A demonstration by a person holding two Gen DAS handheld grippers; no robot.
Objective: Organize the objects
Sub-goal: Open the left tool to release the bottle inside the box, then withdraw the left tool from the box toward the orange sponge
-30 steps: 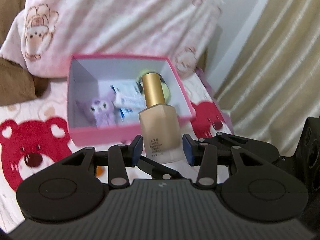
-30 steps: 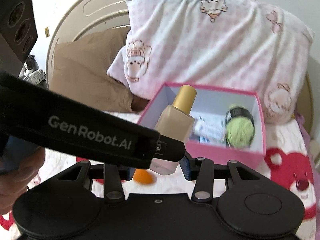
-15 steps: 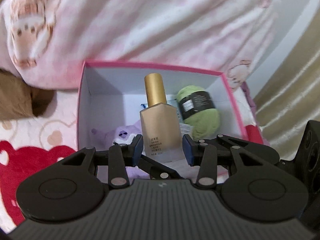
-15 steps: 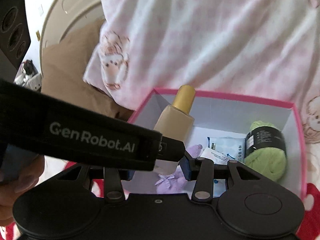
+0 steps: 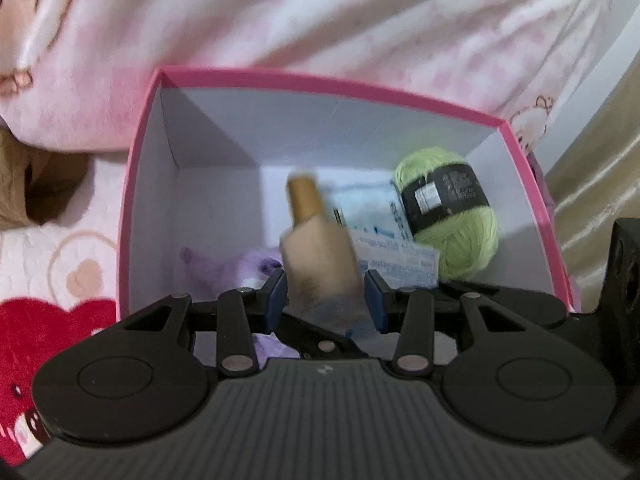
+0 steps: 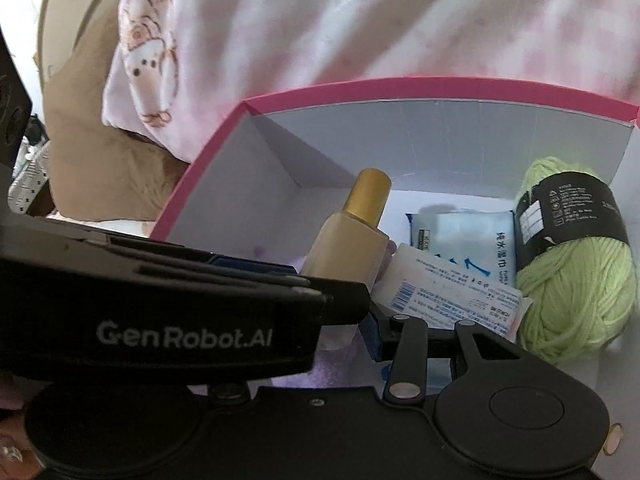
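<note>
A beige foundation bottle with a gold cap (image 5: 316,252) leans left between the pads of my left gripper (image 5: 326,300), inside the pink box (image 5: 328,80). The bottle is blurred and a small gap shows at each pad, so the jaws look open. It also shows in the right wrist view (image 6: 352,236), where the left gripper's body (image 6: 180,316) crosses in front. My right gripper (image 6: 340,336) is over the box; only its right finger (image 6: 372,336) shows, the left is hidden.
In the box lie a green yarn ball (image 5: 448,212), wet-wipe packets (image 6: 464,248) and a purple plush (image 5: 256,268). A pink bear-print pillow (image 5: 320,12) lies behind the box, a brown pillow (image 6: 92,144) to the left, a curtain (image 5: 600,168) at right.
Both grippers moved forward and down over the box. The bottle went from upright and clamped to tilted left and blurred, with the left jaws slightly wider.
</note>
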